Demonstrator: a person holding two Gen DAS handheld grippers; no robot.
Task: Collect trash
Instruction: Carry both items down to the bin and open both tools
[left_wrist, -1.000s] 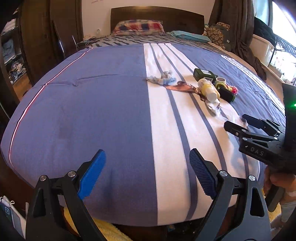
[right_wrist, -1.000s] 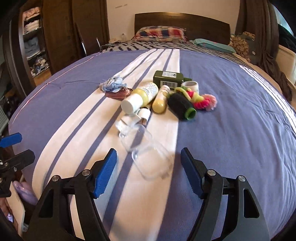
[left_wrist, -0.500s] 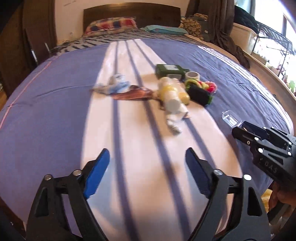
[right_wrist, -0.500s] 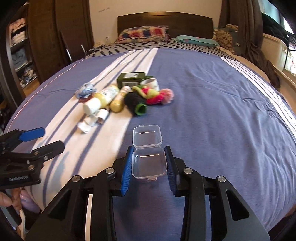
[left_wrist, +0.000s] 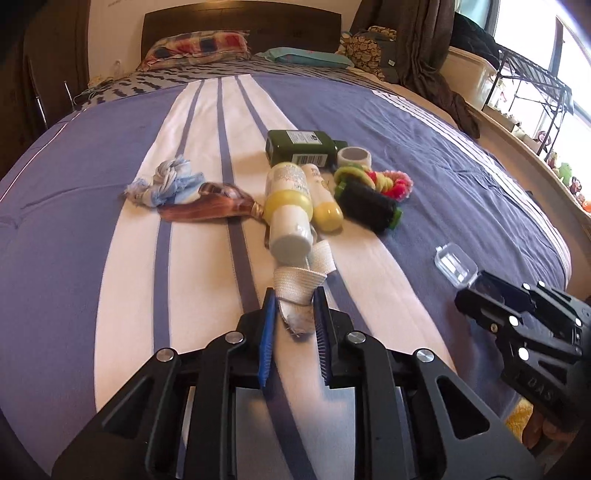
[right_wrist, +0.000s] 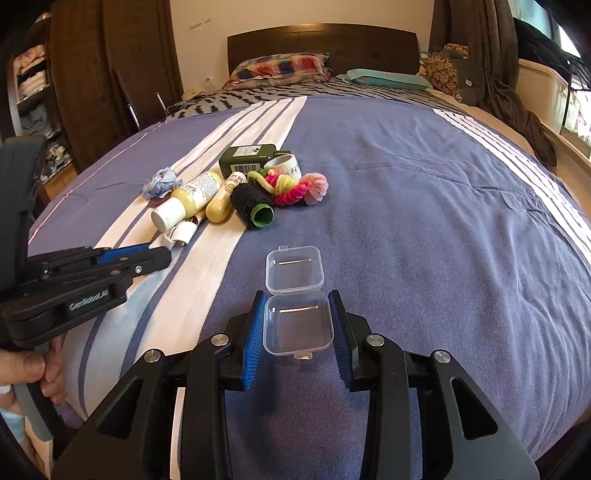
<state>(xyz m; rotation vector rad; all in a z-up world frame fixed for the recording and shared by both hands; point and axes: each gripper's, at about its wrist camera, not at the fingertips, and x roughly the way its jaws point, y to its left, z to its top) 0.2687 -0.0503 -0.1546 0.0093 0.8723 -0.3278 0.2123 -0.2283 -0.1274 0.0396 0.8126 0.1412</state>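
Left gripper (left_wrist: 293, 321) is closing on a white woven fabric strip (left_wrist: 303, 286) lying on the blue-and-white striped bed cover (left_wrist: 110, 229); the strip is being pinched between the pads. Right gripper (right_wrist: 297, 328) is clamped on a small clear plastic hinged box (right_wrist: 295, 306), lid open, near the bed's front edge.

For a clean lift, the strip is best being raised slowly, since its far end is touching the white-capped yellow bottle (left_wrist: 288, 206). The box is best being kept level.

Being counted: two yellow bottles, one dark green flat bottle (left_wrist: 301, 147), one black spool (left_wrist: 367, 206), one tape roll (left_wrist: 354, 157), one frayed blue rag (left_wrist: 164, 182).
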